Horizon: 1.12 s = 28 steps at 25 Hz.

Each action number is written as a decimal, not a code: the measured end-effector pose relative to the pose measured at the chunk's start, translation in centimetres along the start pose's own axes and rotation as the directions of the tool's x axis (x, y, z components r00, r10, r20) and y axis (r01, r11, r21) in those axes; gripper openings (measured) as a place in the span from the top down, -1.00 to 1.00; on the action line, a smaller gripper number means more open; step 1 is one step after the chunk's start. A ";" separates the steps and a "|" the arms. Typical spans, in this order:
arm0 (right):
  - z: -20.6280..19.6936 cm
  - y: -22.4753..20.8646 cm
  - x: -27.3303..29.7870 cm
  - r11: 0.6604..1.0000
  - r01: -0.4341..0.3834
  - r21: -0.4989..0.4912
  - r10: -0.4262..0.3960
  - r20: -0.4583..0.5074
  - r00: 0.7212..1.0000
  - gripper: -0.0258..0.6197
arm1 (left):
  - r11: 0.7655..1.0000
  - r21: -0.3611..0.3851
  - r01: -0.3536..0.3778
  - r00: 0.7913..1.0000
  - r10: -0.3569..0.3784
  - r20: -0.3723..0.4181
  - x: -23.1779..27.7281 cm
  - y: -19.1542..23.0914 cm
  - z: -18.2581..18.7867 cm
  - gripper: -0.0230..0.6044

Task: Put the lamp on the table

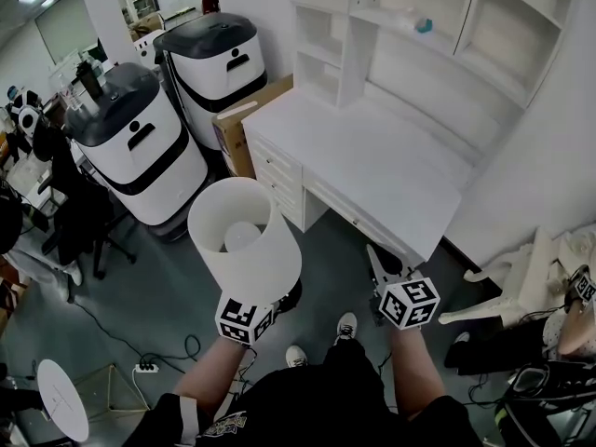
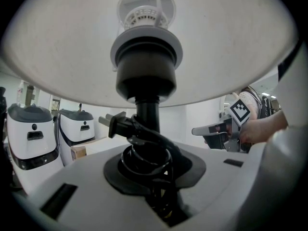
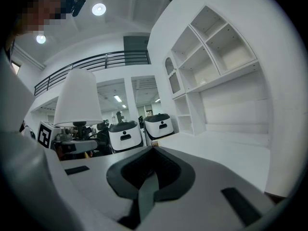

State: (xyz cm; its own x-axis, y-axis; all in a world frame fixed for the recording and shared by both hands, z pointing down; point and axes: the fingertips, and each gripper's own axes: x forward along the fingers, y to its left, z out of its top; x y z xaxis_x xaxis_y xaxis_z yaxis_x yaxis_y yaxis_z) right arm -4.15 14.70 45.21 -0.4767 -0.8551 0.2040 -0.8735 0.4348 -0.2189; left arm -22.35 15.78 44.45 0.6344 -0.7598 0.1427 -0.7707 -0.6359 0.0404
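Left gripper (image 2: 149, 177) clamps the lamp (image 2: 147, 112) by its stem; the top-heavy shade (image 1: 265, 259) could tip it before the bench (image 1: 372, 156). Right gripper (image 3: 149, 177) closed, empty.

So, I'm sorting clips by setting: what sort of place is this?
Likely a robotics lab, not a home: white robot-like units beside a white desk, a power strip on the floor.

Can't see the stem or base of the lamp (image 1: 244, 240) from the head view, nor the jaws of the left gripper (image 2: 151, 177), all covered by the shade (image 1: 277, 266). In the left gripper view, can't follow the shade's rim past the picture's edges, nor the stem below the coiled cord (image 2: 144, 153). Too small to tell: the blue thing (image 1: 424, 26) on the upper shelf (image 1: 377, 15).
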 end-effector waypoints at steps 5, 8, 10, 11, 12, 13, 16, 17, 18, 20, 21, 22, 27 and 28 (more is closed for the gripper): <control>0.6 -2.3 1.9 1.000 -0.012 0.001 0.012 -0.004 1.000 0.84 | 1.000 -0.006 -0.011 1.000 0.011 0.002 2.5 0.6 0.2 0.60; 1.2 -4.0 3.5 1.000 -0.025 0.007 0.025 -0.003 1.000 0.84 | 1.000 -0.008 -0.022 1.000 0.022 -0.003 4.4 1.0 0.3 0.60; 1.7 -5.3 4.6 0.999 -0.035 0.007 0.035 -0.005 0.999 0.84 | 1.000 -0.011 -0.028 1.000 0.028 -0.002 5.7 1.2 0.4 0.60; 2.0 -6.0 5.2 0.999 -0.040 0.006 0.040 -0.006 0.999 0.84 | 0.999 -0.013 -0.032 0.999 0.032 -0.002 6.5 1.4 0.5 0.60; 2.3 -6.7 5.9 0.999 -0.044 0.004 0.044 -0.008 0.999 0.84 | 0.999 -0.014 -0.036 0.999 0.036 -0.002 7.4 1.6 0.7 0.60; 2.5 -7.5 6.5 0.999 -0.048 0.003 0.048 -0.011 0.999 0.84 | 0.999 -0.014 -0.039 0.999 0.039 -0.001 8.4 1.8 0.8 0.60; 3.1 -9.8 8.3 0.999 -0.055 0.003 0.055 -0.020 0.998 0.84 | 0.999 -0.010 -0.038 0.999 0.038 0.005 11.2 2.4 1.2 0.60; 3.3 -10.5 8.8 0.998 -0.056 0.005 0.056 -0.023 0.998 0.84 | 0.999 -0.008 -0.037 0.999 0.037 0.006 12.1 2.5 1.3 0.60; 3.5 -11.2 9.2 0.998 -0.056 0.008 0.057 -0.026 0.998 0.84 | 0.999 -0.005 -0.036 0.999 0.036 0.006 13.0 2.6 1.4 0.60; 3.9 -12.6 10.1 0.998 -0.059 0.009 0.059 -0.030 0.998 0.84 | 0.999 -0.001 -0.038 0.999 0.038 0.006 14.8 3.0 1.6 0.60; 4.1 -13.3 10.5 0.998 -0.060 0.008 0.060 -0.032 0.998 0.84 | 0.999 -0.001 -0.040 0.999 0.040 0.006 15.6 3.1 1.7 0.60; 4.3 -13.9 10.9 0.998 -0.062 0.008 0.062 -0.034 0.998 0.84 | 0.999 -0.002 -0.042 0.999 0.042 0.006 16.4 3.3 1.7 0.60; 5.3 -17.2 12.6 0.998 -0.069 0.012 0.069 -0.040 0.997 0.84 | 0.999 -0.005 -0.050 0.999 0.050 0.010 20.4 3.8 2.2 0.60; 5.5 -17.8 13.0 0.997 -0.072 0.012 0.072 -0.042 0.996 0.84 | 0.999 -0.005 -0.053 0.999 0.053 0.010 21.1 3.9 2.2 0.60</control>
State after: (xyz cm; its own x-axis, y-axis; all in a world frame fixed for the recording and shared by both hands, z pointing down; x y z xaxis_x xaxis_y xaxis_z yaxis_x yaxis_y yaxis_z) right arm 5.75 -5.66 46.47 -0.5424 -0.8088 0.2273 -0.8357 0.4917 -0.2446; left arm -11.85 -3.05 45.39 0.5931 -0.7938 0.1346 -0.8035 -0.5941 0.0376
